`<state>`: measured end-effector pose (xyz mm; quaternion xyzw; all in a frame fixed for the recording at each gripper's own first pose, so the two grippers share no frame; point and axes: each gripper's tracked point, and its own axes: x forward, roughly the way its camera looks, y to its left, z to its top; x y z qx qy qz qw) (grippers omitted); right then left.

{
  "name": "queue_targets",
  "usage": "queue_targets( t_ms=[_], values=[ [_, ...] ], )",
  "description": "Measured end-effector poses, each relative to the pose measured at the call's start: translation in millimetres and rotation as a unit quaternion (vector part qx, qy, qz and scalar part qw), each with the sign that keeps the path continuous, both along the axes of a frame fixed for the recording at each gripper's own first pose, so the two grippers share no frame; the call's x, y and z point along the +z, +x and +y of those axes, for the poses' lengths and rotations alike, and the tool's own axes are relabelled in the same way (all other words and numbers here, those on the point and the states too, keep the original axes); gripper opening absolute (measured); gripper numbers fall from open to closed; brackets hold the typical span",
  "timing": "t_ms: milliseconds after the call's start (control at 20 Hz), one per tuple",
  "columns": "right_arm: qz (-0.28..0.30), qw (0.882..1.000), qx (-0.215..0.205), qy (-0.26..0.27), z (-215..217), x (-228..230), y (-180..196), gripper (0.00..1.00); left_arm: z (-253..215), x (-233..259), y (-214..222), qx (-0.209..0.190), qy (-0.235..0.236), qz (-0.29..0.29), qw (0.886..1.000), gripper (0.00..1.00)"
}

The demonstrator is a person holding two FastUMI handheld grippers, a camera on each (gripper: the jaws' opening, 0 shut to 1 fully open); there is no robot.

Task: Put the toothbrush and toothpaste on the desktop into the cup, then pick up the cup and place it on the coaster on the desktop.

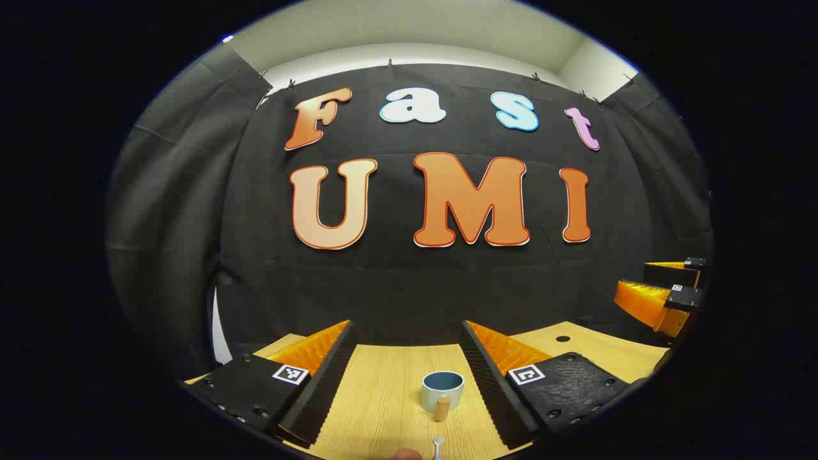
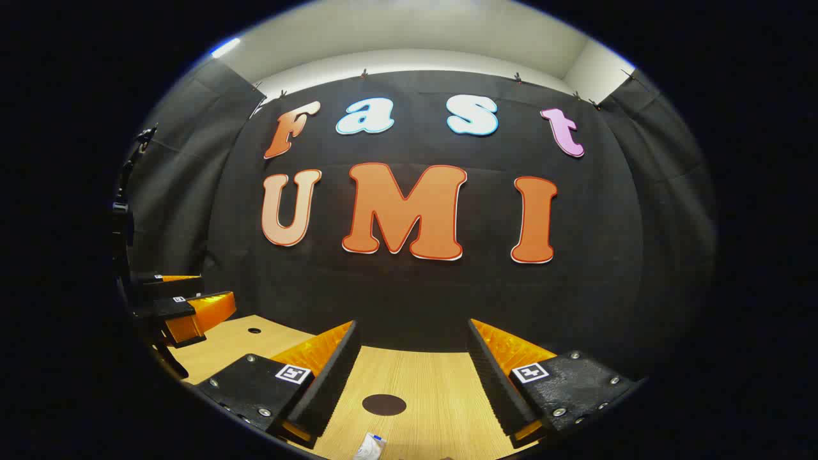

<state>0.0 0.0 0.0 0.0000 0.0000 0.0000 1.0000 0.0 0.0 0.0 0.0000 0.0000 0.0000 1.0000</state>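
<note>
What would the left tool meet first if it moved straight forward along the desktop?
Probably the blue cup, which stands between the open left tool's fingers, wooden handle facing it. Depth is unclear.

Black cloth wall (image 1: 409, 281) at back and both sides, clipped along the top edge. White wall (image 2: 409, 61) and ceiling above it. Light wood-grain desktop (image 2: 441, 390) with a small round hole (image 2: 254, 331).
</note>
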Motion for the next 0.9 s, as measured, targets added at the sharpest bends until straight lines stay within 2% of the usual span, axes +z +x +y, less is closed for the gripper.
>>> queue_targets(
  t_ms=[500, 650, 900],
  values=[
    [0.036, 0.999, 0.025, 0.000, 6.1, -13.4, 9.0, 0.99, 4.3, 1.9, 14.3, -0.006, -0.003, 0.011, 1.000, 0.97],
    [0.032, 0.999, 0.038, 0.006, 10.9, -5.5, 8.6, 0.99, -6.7, 7.5, 18.7, -0.023, -0.007, 0.015, 1.000, 0.97],
    [0.042, 0.997, 0.066, 0.003, 20.8, -2.8, 9.9, 0.99, -12.0, 10.5, 19.2, -0.024, 0.008, 0.022, 0.999, 0.96]
  ],
)
